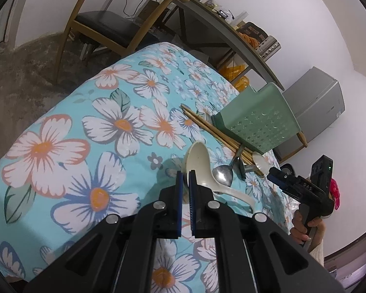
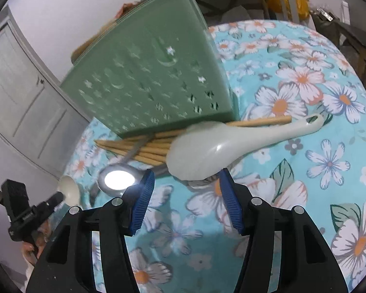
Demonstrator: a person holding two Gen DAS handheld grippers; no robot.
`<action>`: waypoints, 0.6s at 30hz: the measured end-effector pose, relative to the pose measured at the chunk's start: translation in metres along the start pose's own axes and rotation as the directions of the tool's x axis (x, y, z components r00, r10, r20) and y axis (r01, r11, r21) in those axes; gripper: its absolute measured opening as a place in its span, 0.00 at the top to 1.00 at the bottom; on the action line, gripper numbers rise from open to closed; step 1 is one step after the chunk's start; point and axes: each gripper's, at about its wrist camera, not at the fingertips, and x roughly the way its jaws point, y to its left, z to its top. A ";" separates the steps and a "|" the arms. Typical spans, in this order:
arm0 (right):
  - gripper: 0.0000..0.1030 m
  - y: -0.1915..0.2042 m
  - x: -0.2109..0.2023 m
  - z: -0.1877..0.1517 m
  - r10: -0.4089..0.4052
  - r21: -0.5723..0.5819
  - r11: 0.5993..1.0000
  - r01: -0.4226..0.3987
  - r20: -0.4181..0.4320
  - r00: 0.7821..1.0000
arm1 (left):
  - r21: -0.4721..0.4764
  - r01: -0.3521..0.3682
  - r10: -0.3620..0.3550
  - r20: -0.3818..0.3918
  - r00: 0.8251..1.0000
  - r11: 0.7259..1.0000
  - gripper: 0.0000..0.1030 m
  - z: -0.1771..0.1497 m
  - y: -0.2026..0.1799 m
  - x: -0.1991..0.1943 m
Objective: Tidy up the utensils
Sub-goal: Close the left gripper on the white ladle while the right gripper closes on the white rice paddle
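Left gripper (image 1: 186, 178) clenched on rim of cream ceramic soup spoon (image 1: 200, 168), bowl raised, handle trailing back right. Right gripper (image 2: 186, 183) released, hovering at bowl of second pale ceramic spoon (image 2: 202, 153) on floral cloth (image 2: 305, 171); long axis lying across, handle pointing right. Best gripped across neck. Green perforated plastic holder (image 2: 146, 78) just behind.

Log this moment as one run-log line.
left gripper: shut on cream ceramic spoon | right gripper: open, at white ceramic spoon | green perforated plastic holder: upright
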 end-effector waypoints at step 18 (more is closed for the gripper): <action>0.47 0.055 0.001 -0.022 -0.365 -0.516 0.754 0.405 0.184 0.913 | 0.001 0.011 -0.011 0.003 1.000 1.000 0.96 0.000 -0.002 -0.004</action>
